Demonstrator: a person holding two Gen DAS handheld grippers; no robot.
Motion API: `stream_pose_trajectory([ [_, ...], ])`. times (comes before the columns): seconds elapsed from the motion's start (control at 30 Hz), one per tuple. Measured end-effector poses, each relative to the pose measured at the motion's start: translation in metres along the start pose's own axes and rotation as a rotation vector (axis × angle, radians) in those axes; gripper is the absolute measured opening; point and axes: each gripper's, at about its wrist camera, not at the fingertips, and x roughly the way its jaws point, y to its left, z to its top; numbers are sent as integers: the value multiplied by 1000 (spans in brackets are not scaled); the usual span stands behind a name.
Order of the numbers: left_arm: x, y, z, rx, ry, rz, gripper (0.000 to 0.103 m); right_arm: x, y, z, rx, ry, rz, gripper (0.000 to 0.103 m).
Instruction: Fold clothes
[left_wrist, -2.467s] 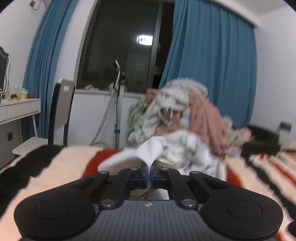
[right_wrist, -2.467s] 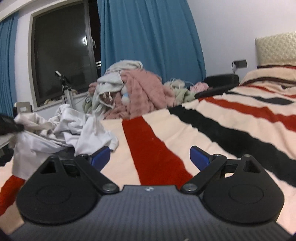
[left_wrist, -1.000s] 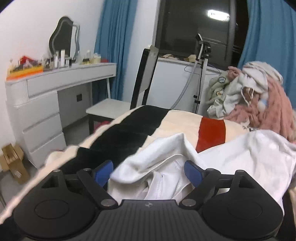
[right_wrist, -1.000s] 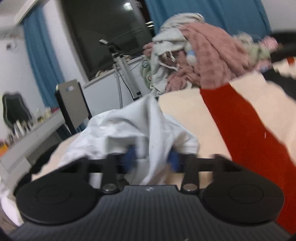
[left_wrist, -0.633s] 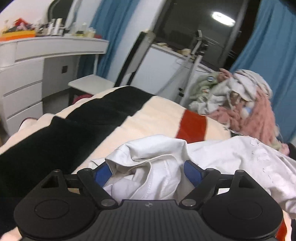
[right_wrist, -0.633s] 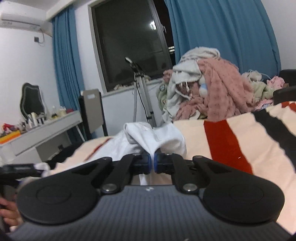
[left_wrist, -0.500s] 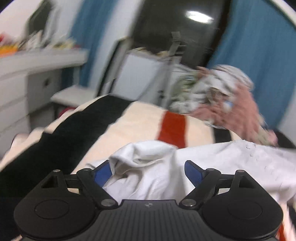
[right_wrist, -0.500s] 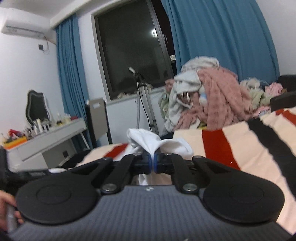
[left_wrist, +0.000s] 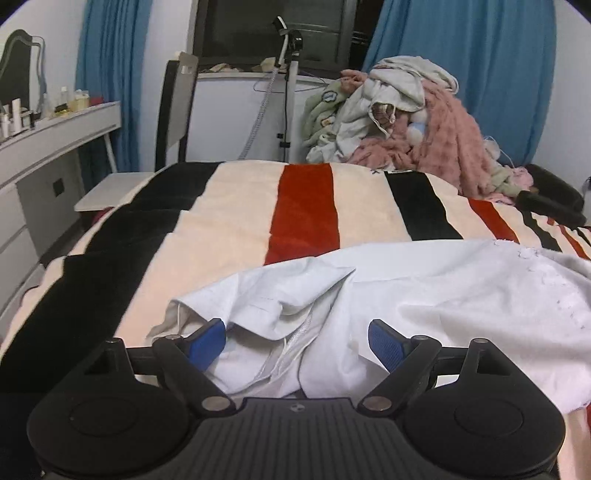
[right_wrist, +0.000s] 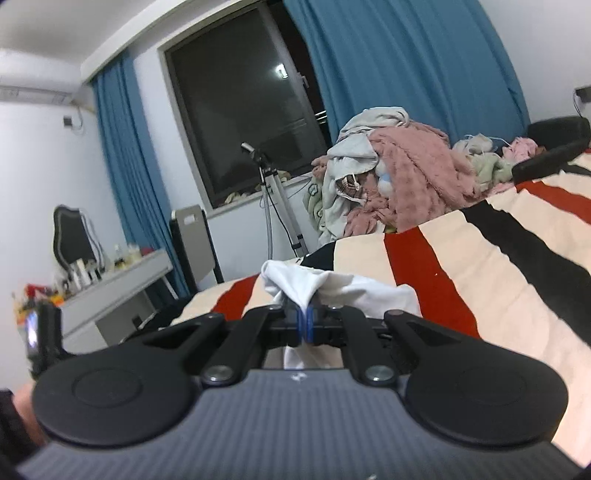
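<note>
Pinching white shirt (right_wrist: 295, 282), right gripper (right_wrist: 305, 325); left gripper (left_wrist: 296, 338) fingers spread over its hem.

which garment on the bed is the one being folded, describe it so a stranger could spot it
Start at the striped blanket in cream, red and black covering the bed. On its near part lies a crumpled white garment, between the open left claw and pinched in the shut right claw. Unlike the pink and grey clothes pile heaped beyond the bed's far edge, it is plain white and lies alone.
</note>
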Motion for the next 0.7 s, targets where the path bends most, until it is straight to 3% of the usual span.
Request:
stream_pose_trajectory([
  [0.23,-43,-25,-1,74,-69,-31,88,0,-15,-3,121,45,24,7],
  [0.43,-52,-98,-28,406,-42,-273,92,4,-44,-2,341,142,59,8],
  [0.53,-42,-137,-56,605,-33,-290,92,5,-53,-1,408,175,84,8],
  [0.7,-41,-185,-99,830,-192,-295,102,7,-49,-1,404,223,109,8],
])
